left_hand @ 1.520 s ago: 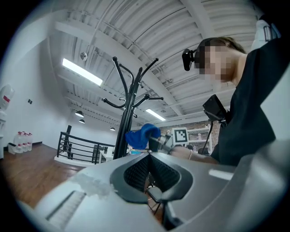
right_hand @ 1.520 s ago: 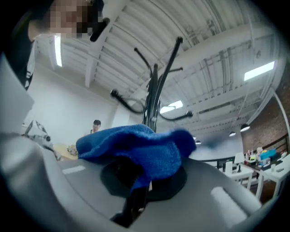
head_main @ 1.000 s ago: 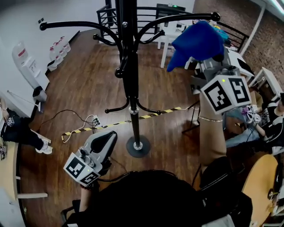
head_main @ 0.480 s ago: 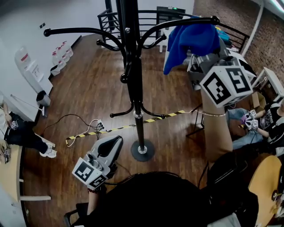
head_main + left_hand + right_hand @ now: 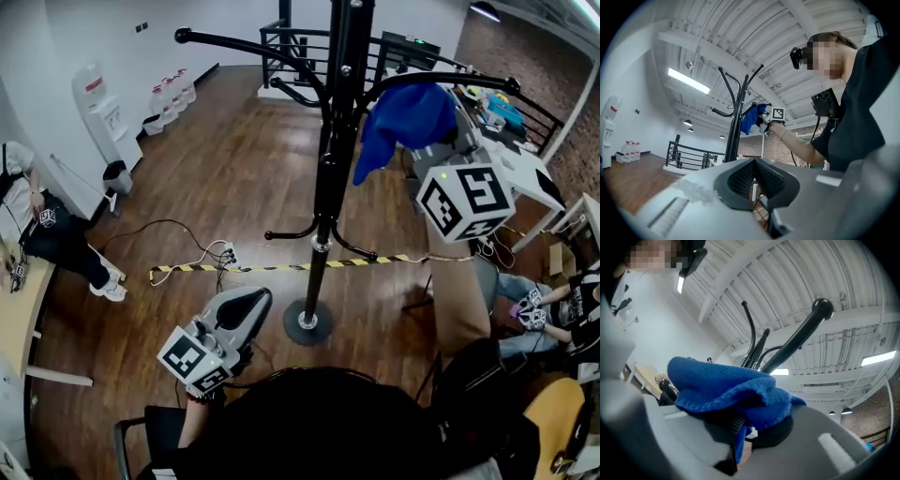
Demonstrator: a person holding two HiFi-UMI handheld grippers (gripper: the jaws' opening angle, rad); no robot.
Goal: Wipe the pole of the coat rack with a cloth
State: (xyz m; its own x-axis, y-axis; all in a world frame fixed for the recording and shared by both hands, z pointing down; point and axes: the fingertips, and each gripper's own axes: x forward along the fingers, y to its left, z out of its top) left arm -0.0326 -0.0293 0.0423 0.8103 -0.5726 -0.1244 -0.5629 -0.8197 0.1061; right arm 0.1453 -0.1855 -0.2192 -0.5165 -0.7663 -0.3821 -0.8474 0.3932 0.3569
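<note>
Our right gripper point(image 5: 433, 150), upper right on an upright forearm, clamps the blue cloth point(image 5: 405, 117) near the pole point(image 5: 330, 178); our left gripper point(image 5: 242, 305), lower left, is closed.

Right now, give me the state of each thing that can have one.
rack, upright.
cloth, held up beside the pole, one end hanging; contact unclear.
right gripper, shut on the cloth.
left gripper, shut, empty, held low.
</note>
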